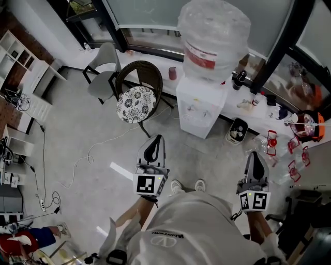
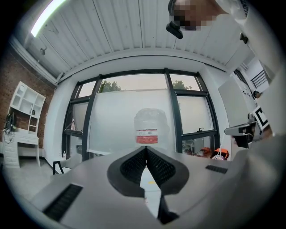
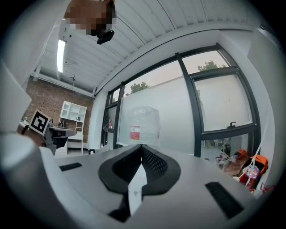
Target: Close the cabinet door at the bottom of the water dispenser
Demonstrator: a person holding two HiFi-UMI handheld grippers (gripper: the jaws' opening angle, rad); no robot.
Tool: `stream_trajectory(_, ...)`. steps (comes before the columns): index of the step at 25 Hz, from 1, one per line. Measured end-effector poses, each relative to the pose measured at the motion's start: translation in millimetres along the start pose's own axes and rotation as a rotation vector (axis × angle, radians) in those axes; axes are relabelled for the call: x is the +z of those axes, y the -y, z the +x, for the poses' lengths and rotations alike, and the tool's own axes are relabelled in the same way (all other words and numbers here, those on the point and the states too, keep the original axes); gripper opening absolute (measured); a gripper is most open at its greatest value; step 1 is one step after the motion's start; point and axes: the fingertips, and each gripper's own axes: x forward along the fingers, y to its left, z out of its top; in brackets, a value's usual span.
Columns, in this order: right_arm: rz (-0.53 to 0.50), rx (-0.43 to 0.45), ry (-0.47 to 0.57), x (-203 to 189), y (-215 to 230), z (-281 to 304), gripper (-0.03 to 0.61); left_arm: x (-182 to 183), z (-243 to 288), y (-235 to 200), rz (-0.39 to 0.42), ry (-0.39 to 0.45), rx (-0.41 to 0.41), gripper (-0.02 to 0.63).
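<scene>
Beside the window (image 1: 155, 13), the water dispenser (image 1: 199, 106) stood at 12 o'clock, cabinet door (image 1: 198, 127) apparently flush; left tongs (image 1: 155, 140) and right tongs (image 1: 254, 155), both closed and empty, were held well short of it, probably because pushing needs no grip.

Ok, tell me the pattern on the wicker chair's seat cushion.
Seat cushion: white with dark floral print, clearest in the head view.

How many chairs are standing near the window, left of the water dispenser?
2. A plain grey chair stands nearest the window; a dark round wicker chair with a patterned cushion sits beside it, closer to the white water dispenser. Others may be hidden.
</scene>
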Motion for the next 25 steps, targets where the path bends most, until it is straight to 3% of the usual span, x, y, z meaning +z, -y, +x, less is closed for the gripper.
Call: stream_trajectory(25,-0.015,-0.002,-0.003,-2.0,-3.2,-11.9,0.016,-1.7,-11.9,9.0,-0.018,0.002,-0.001,0.008)
